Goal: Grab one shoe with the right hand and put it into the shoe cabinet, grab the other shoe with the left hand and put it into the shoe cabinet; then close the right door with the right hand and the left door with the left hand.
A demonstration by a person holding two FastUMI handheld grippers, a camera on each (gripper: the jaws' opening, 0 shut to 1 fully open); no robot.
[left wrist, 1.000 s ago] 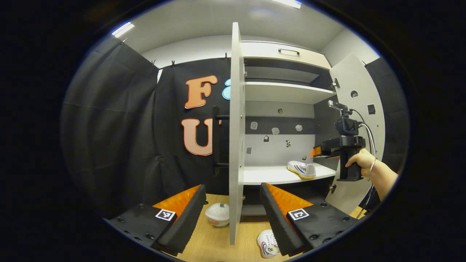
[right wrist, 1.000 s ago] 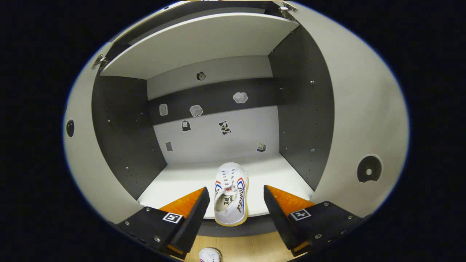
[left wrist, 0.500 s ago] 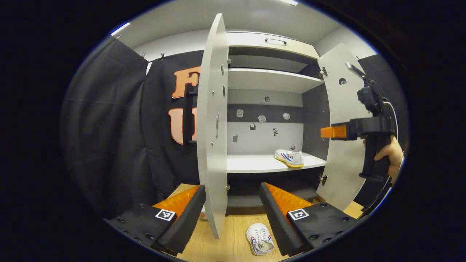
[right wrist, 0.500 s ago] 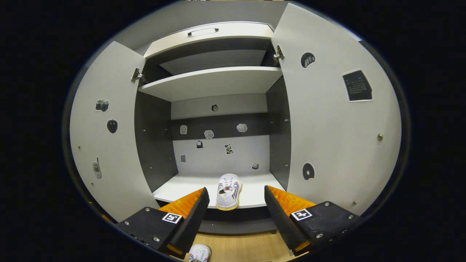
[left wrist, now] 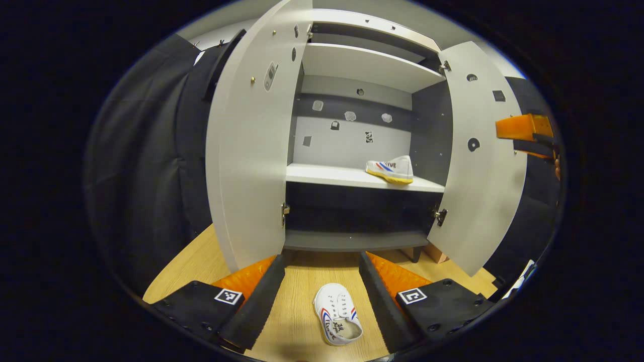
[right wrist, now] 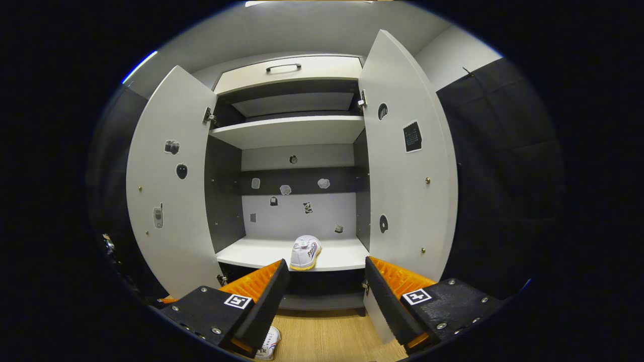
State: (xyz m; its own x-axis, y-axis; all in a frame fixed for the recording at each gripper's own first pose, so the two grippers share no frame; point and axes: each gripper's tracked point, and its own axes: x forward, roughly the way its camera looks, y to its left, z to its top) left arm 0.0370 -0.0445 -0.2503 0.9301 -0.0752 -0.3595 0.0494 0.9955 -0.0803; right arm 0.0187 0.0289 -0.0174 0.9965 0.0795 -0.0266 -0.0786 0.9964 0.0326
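The shoe cabinet (left wrist: pixel 362 65) stands with its left door (left wrist: pixel 251 151) and right door (left wrist: pixel 478 161) swung wide. One white shoe (left wrist: pixel 390 170) with red and blue stripes rests on the right part of the middle shelf, also seen from the right gripper view as the shelf shoe (right wrist: pixel 305 252). The other white shoe (left wrist: pixel 337 321) lies on the wooden floor in front of the cabinet, framed by my open left gripper (left wrist: pixel 321 266) hovering above it. My right gripper (right wrist: pixel 327 264) is open and empty, held back from the shelf; its tip (left wrist: pixel 523 129) pokes in at the far right.
Black cloth walls flank the cabinet on both sides. A closed top drawer with a handle (right wrist: pixel 283 67) sits above an upper shelf (right wrist: pixel 289 129). The wooden floor (left wrist: pixel 196 261) spreads out in front. The floor shoe's toe (right wrist: pixel 266 344) peeks beside my right gripper's left finger.
The left gripper swung right and tipped down, bringing the floor shoe between its fingers. The right gripper drew back from the shelf, leaving the shoe there; both doors now frame its view.
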